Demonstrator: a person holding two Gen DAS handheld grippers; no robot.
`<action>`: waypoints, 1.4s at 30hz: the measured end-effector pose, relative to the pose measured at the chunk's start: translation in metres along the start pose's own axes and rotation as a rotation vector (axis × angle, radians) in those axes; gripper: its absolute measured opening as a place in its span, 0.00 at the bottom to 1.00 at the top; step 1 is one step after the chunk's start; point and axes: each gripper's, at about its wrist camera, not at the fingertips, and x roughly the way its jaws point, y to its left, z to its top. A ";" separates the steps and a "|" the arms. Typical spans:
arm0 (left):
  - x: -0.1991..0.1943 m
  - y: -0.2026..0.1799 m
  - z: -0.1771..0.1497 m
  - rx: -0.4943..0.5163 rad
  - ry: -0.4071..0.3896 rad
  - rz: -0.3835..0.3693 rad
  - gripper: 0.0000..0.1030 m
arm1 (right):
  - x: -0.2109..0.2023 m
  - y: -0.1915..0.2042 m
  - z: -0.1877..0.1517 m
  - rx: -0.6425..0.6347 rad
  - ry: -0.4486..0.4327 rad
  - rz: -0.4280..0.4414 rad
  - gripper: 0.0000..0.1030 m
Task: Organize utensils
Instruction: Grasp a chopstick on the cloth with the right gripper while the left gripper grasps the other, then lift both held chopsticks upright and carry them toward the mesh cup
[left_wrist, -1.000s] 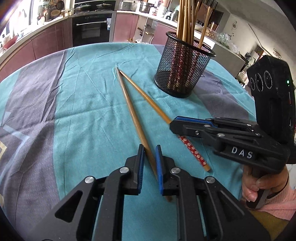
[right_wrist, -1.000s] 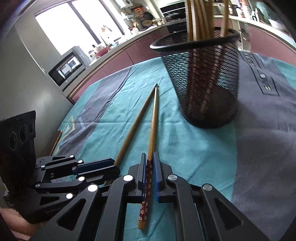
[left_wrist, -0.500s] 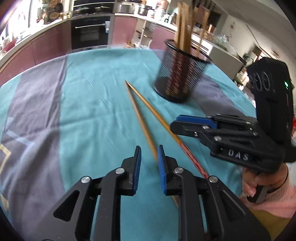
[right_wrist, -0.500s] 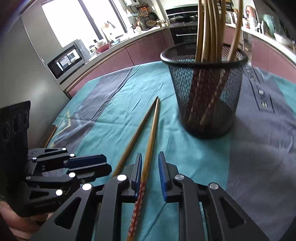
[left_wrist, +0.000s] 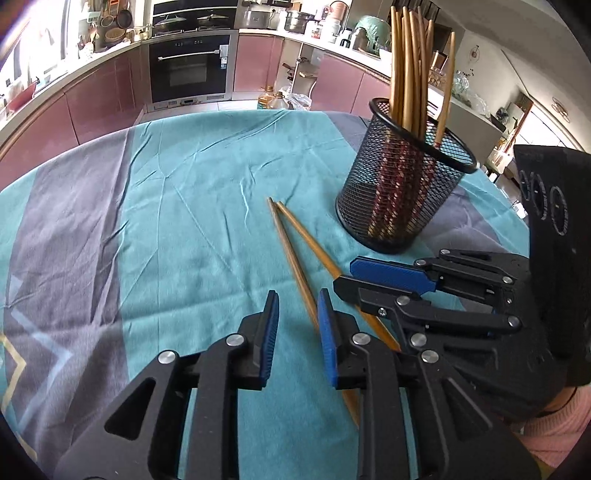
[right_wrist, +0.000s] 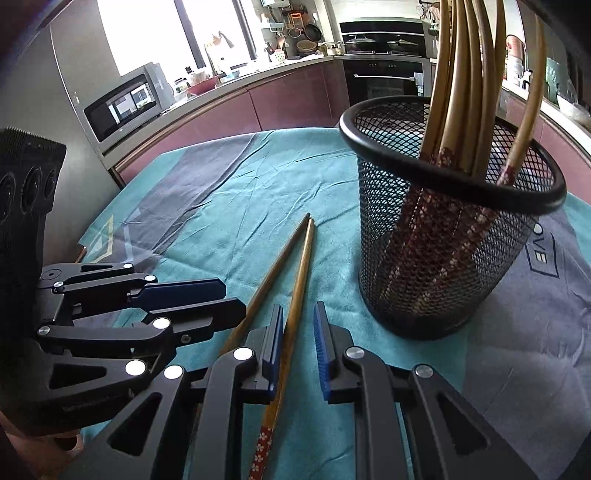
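Note:
Two wooden chopsticks lie on the teal cloth, their tips close together. My left gripper (left_wrist: 297, 325) is low over the left chopstick (left_wrist: 291, 254), which runs along the inside of its right pad; the jaws are opening and do not press it. The right chopstick (right_wrist: 295, 306), with a red flowered end, lies between the jaws of my right gripper (right_wrist: 297, 332) close to the left pad; these jaws are closing with a gap still showing. The black mesh holder (left_wrist: 402, 206) (right_wrist: 436, 266) stands upright just beyond, with several chopsticks in it.
The grippers sit side by side, almost touching: the right gripper (left_wrist: 345, 275) in the left wrist view, the left gripper (right_wrist: 229, 297) in the right wrist view. A pink sleeve (left_wrist: 554, 443) shows at the lower right. Kitchen cabinets and an oven (left_wrist: 188, 70) lie past the round table's far edge.
Both grippers were shut on a chopstick a second ago and have since let go. Both have drawn back a little, and the chopsticks now lie loose on the cloth.

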 end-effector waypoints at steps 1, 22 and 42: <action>0.002 0.000 0.002 0.003 0.003 0.002 0.20 | 0.000 -0.001 0.000 0.002 -0.001 -0.003 0.13; 0.016 -0.013 0.002 0.004 0.001 0.038 0.07 | -0.021 -0.015 -0.009 0.089 -0.035 0.082 0.06; -0.049 -0.001 -0.014 -0.057 -0.113 -0.084 0.07 | -0.078 -0.010 -0.010 0.059 -0.163 0.177 0.06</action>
